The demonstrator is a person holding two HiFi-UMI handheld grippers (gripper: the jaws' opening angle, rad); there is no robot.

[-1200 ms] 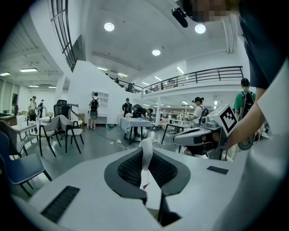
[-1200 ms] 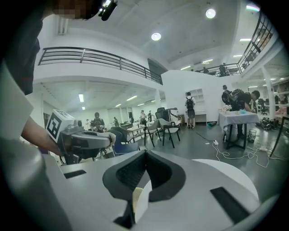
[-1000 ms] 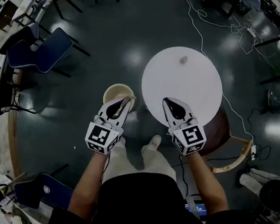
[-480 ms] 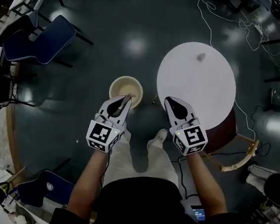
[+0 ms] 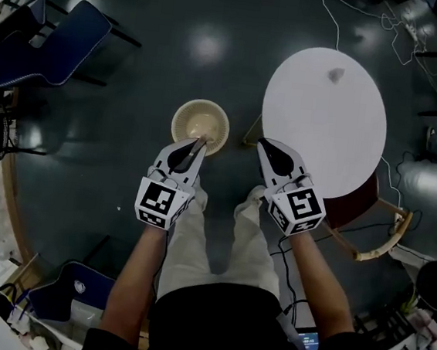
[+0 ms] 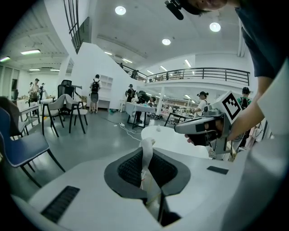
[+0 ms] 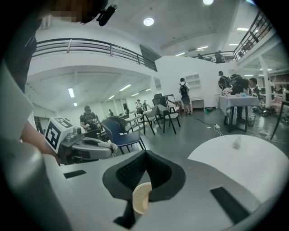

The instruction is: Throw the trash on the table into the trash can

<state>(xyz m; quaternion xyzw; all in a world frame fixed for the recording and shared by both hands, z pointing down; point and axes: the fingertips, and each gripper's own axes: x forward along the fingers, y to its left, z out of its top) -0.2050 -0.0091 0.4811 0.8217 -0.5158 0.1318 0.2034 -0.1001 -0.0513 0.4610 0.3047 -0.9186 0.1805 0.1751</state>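
Left tongs point(image 5: 197, 143) clench a white paper scrap point(image 6: 146, 155) at the trash can point(image 5: 179, 120) rim; right tongs point(image 5: 266, 146) are clenched on nothing, beside the table point(image 5: 325, 119).

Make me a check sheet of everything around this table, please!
Surface: round white table, mostly bare.
Job's things: one small scrap on the table's far side; beige trash can on the floor beside it.
Clutter: nothing seen.
Grippers: left gripper shut on a white paper strip; right gripper shut, empty.
Cables: white cable across the floor beyond the table.
Surroundings: blue chair, dark shiny floor, people farther off.
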